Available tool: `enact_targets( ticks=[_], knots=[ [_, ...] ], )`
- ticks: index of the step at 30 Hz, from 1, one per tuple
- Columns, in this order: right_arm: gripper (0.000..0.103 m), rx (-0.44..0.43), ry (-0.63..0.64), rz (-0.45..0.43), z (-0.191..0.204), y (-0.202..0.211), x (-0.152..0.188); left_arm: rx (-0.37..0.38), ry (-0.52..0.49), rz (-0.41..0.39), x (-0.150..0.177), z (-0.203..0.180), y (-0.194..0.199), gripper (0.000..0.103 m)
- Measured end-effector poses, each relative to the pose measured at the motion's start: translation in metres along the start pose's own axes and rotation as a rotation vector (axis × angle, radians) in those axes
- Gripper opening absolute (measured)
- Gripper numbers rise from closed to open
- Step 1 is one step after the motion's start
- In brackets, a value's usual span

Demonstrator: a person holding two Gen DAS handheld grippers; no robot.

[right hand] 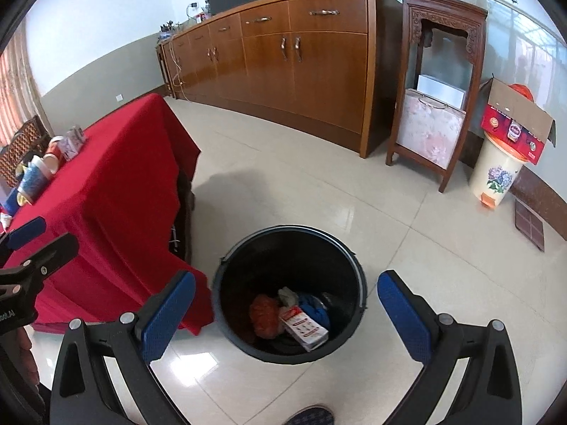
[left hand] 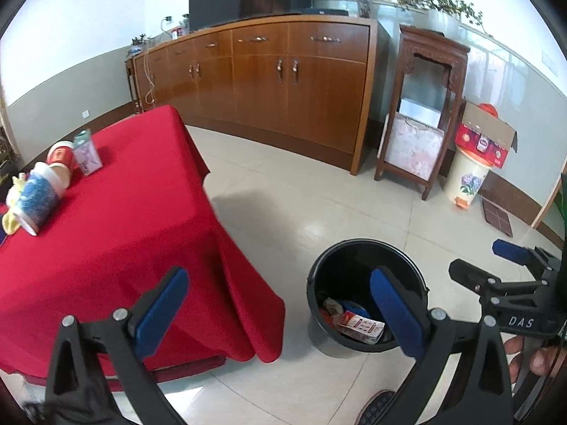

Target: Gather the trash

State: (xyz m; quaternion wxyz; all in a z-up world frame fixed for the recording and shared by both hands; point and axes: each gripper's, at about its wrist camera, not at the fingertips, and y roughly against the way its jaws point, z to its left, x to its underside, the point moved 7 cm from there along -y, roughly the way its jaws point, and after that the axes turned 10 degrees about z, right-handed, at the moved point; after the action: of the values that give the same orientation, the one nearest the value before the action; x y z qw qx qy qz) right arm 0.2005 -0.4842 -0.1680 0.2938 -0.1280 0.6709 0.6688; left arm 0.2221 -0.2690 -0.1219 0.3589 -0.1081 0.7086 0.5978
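Right wrist view is centred over the black bucket [right hand: 288,294] on the tiled floor [right hand: 407,233], and the right gripper [right hand: 283,310] is seen with its blue pads spread wide and nothing between them. Inside the bucket, a white carton [right hand: 304,327], a crumpled red wrapper [right hand: 264,315] and some blue and grey scraps are already gathered. The bucket appears to have been set just beside the draped corner of the red tablecloth [left hand: 117,233], probably so that rubbish can be carried from table to bin in a short reach. The left gripper [left hand: 280,313] is likewise held wide and empty, above the table's edge. More items are left on the cloth: toppled paper cups [left hand: 44,191] and a small pale carton [left hand: 86,154], judged to be what remains to collect.
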Motion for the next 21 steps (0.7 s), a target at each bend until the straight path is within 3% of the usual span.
enact_targets(
  ticks=[13, 21],
  knots=[
    [0.103, -0.100, 0.088, -0.119, 0.089, 0.061, -0.025, -0.045, 0.134, -0.099, 0.009, 0.082, 0.059, 0.103],
    [0.103, -0.149, 0.168, -0.156, 0.154, 0.082, -0.037, -0.142, 0.224, -0.147, 0.019, 0.143, 0.092, 0.103]
  ],
)
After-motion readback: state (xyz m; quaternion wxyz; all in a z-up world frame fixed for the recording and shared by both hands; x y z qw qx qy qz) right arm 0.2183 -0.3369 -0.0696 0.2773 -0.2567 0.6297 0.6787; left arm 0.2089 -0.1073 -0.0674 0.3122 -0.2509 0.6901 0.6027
